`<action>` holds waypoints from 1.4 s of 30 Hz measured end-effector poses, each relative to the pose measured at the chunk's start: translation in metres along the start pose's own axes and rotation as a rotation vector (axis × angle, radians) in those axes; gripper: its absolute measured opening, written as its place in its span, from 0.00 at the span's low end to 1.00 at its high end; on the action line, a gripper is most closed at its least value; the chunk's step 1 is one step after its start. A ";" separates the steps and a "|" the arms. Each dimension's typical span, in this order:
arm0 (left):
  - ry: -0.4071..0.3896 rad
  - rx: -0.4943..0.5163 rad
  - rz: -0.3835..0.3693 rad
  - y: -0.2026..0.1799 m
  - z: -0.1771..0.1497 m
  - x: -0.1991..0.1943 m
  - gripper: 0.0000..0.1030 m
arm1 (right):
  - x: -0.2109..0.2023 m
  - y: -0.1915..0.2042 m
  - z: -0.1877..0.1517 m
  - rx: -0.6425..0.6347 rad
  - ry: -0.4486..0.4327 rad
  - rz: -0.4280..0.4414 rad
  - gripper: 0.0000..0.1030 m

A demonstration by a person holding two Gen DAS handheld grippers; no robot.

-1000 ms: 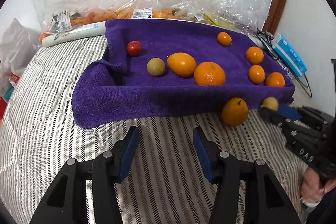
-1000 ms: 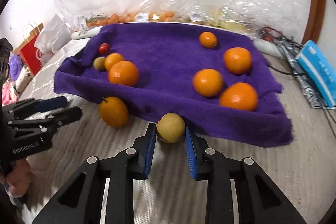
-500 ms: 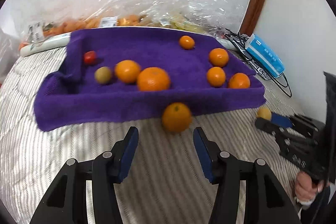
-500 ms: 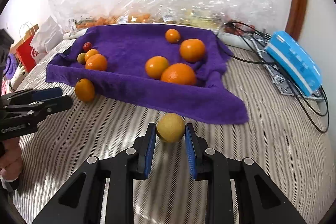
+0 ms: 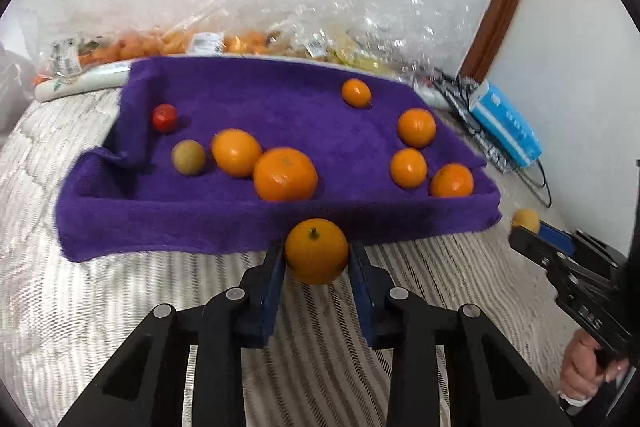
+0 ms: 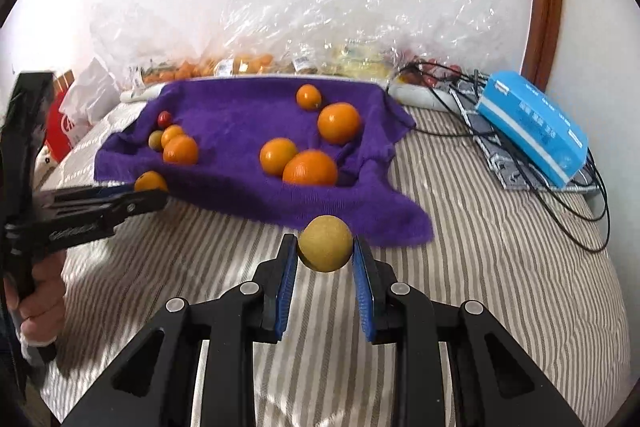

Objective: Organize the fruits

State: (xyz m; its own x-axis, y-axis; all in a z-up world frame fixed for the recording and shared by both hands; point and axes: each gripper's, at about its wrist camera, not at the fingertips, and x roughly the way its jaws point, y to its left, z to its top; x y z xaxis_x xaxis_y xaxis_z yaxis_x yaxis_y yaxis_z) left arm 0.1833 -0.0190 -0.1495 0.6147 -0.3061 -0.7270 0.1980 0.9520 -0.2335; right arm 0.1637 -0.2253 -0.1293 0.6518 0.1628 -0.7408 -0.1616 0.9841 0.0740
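Between my left fingers (image 5: 316, 259) sits a round, smooth orange with a stem (image 5: 316, 251); the blue pads have just closed in and now press on both of its sides. My right fingers (image 6: 325, 258) clamp a dull, yellow-brown round fruit (image 6: 325, 242) in the same way, narrow and tight. Both fruits hang over the striped, quilted bed cover (image 6: 460, 247), just short of the near hem of the purple towel (image 5: 280, 107). On that rumpled terry towel I count eight fruits: six orange ones, one small red one (image 5: 164, 117) and one greenish-brown one (image 5: 188, 157). Behind it, crinkled clear plastic bags (image 6: 320, 27) lie against the wall. Farther right, a blue rectangular packet (image 6: 532, 131) rests on black cables.
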 end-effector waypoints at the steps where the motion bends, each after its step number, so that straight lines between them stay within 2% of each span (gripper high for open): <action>1: -0.011 -0.008 0.000 0.003 0.003 -0.006 0.30 | 0.001 0.001 0.003 0.000 -0.004 0.000 0.27; 8: -0.078 -0.031 0.058 0.026 0.035 -0.026 0.30 | 0.009 -0.001 0.038 0.021 -0.048 -0.017 0.27; 11: -0.092 -0.040 0.084 0.036 0.050 -0.024 0.30 | 0.012 -0.003 0.055 0.037 -0.062 -0.017 0.27; 20: -0.112 -0.059 0.101 0.049 0.079 -0.010 0.30 | 0.028 0.005 0.093 0.020 -0.089 -0.021 0.27; 27: -0.083 -0.045 0.098 0.052 0.070 0.011 0.30 | 0.061 0.003 0.088 0.034 -0.043 -0.006 0.27; 32: -0.049 -0.070 0.085 0.061 0.061 0.022 0.30 | 0.082 -0.001 0.082 0.057 0.009 0.001 0.27; 36: -0.046 -0.052 0.111 0.062 0.058 0.025 0.30 | 0.084 -0.002 0.078 0.065 0.012 0.006 0.27; 42: -0.031 -0.076 0.095 0.063 0.057 0.027 0.30 | 0.090 -0.001 0.075 0.065 0.013 0.014 0.27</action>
State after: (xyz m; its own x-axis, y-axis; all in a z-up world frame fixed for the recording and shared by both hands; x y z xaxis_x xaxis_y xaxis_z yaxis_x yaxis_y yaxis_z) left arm 0.2562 0.0329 -0.1467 0.6517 -0.2136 -0.7278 0.0802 0.9736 -0.2138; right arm 0.2782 -0.2064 -0.1458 0.6399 0.1759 -0.7481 -0.1220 0.9844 0.1271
